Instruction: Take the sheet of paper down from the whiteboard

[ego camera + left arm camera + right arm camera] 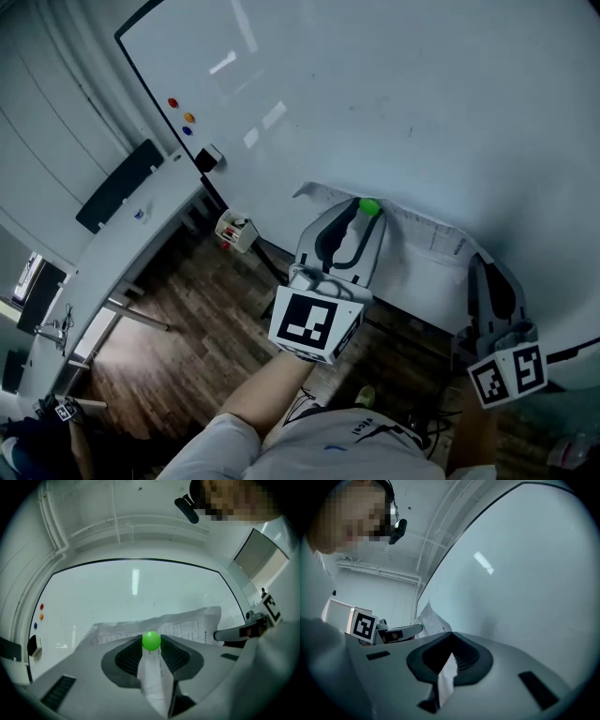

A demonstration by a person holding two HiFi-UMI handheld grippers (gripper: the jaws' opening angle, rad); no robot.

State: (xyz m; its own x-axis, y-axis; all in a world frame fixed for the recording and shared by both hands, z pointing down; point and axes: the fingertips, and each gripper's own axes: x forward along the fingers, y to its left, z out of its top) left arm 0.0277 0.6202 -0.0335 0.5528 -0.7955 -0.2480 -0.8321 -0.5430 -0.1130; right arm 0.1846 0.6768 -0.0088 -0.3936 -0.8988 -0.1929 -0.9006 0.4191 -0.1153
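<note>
1. Up against the whiteboard [375, 94], low on its face, hangs the sheet of paper [422, 258]. Its top left corner has curled away from the board, and it is creased where the tools grip it.
2. By my reading, the left gripper [361, 214] has its jaws closed to a narrow slot with a fold of the sheet pinched between them. A green magnet [151, 640] sits right at the jaw tips. That looks deliberate: the magnet seems to be what pins the sheet, so taking hold there frees the sheet at its anchor.
3. Further right, the right gripper [483, 267] is closed too, with a pale edge of paper [446, 677] caught between its jaws. Holding both sides should keep the sheet from flopping or tearing once it lets go.
4. Well apart at the board's far left are three coloured magnets [187, 118] and an eraser [209, 157], both untouched.
5. I'd say the grip is made and the pull-away is what remains.
</note>
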